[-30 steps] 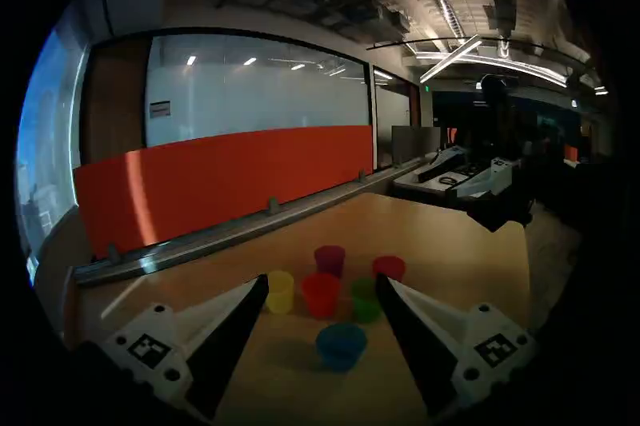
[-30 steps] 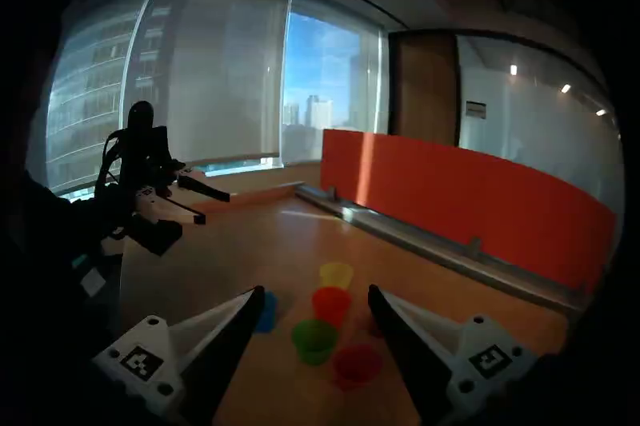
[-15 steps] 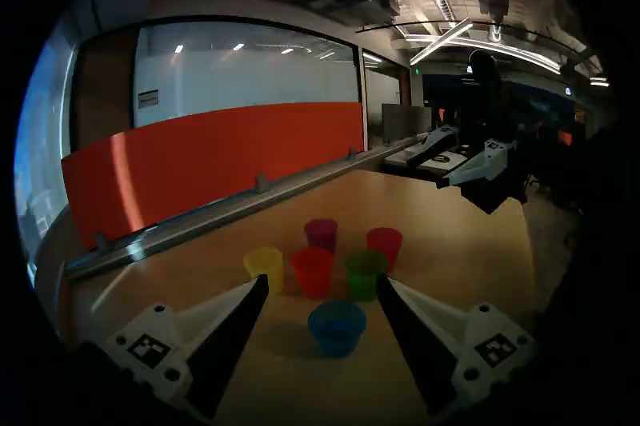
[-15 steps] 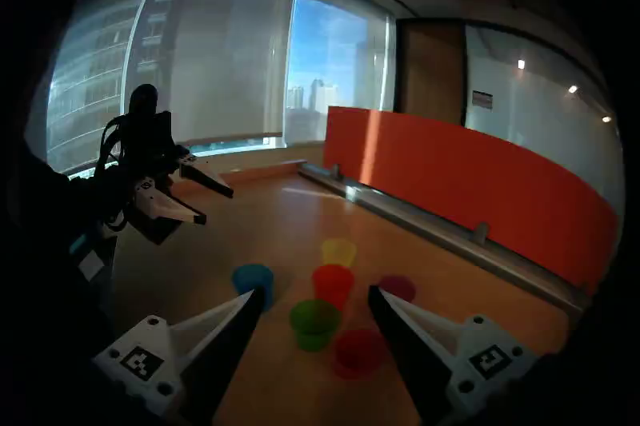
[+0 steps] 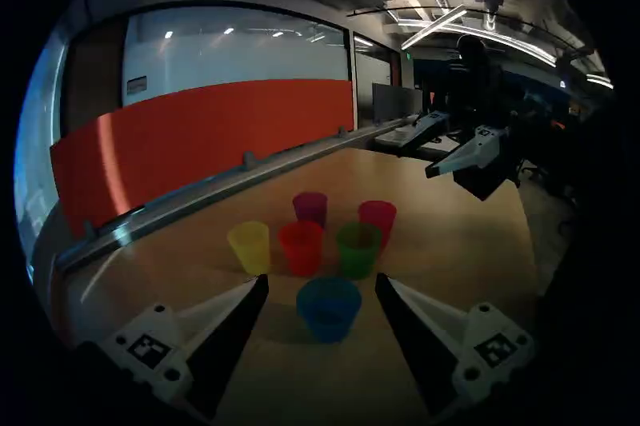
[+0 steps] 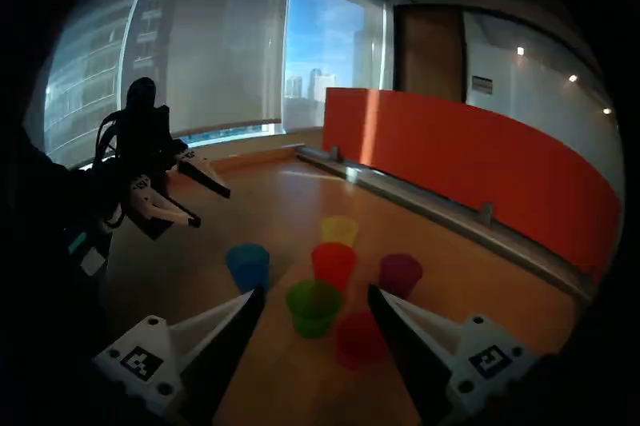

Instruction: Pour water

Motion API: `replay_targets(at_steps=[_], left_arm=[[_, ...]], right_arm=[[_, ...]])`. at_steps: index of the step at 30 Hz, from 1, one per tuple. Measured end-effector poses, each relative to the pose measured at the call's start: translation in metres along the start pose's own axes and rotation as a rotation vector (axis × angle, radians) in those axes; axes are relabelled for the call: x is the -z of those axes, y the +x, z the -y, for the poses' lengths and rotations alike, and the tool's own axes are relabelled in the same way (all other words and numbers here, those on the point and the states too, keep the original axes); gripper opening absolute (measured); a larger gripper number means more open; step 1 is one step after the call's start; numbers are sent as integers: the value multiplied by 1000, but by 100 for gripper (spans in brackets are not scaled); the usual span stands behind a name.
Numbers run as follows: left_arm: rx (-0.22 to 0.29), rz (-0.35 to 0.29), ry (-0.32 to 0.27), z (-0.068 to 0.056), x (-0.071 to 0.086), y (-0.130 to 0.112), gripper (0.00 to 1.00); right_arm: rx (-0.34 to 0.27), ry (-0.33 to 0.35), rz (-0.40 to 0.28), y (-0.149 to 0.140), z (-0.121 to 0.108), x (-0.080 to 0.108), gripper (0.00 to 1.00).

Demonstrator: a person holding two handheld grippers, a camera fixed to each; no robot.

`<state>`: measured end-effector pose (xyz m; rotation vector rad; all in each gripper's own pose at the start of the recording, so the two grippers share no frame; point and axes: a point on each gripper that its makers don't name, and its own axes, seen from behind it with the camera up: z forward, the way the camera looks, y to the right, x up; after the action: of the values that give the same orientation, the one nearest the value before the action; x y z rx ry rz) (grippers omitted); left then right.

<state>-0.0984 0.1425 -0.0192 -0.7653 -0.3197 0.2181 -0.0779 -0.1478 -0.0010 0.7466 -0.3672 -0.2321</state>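
Several coloured plastic cups stand close together on a wooden table (image 5: 448, 242). In the left gripper view the blue cup (image 5: 329, 308) is nearest, between the fingertips of my open left gripper (image 5: 321, 284); behind it stand the yellow cup (image 5: 250, 246), the red-orange cup (image 5: 302, 247), the green cup (image 5: 358, 248), the purple cup (image 5: 310, 208) and the red cup (image 5: 378, 220). In the right gripper view my open right gripper (image 6: 314, 296) hovers over the green cup (image 6: 312, 307) and the red cup (image 6: 358, 338). Neither gripper holds anything. The right gripper (image 5: 448, 146) hangs open at the table's far side.
An orange partition (image 5: 200, 138) with a metal rail runs along the table's far edge. Large windows (image 6: 208, 74) face city buildings. The left gripper (image 6: 188, 190) and a person's dark sleeve are at the left of the right gripper view. Bare tabletop surrounds the cups.
Both grippers have moved toward the cups and tilted down a little. The cups now sit higher and larger in both views. Both stay open.
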Motion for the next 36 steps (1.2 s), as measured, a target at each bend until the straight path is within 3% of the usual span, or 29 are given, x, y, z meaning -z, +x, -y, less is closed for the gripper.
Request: replay_targets(at_steps=[36], left_arm=[[8,157,-48,-9,-43,-71,100]], right_arm=[[41,26,58,-29,-2,-42,100]])
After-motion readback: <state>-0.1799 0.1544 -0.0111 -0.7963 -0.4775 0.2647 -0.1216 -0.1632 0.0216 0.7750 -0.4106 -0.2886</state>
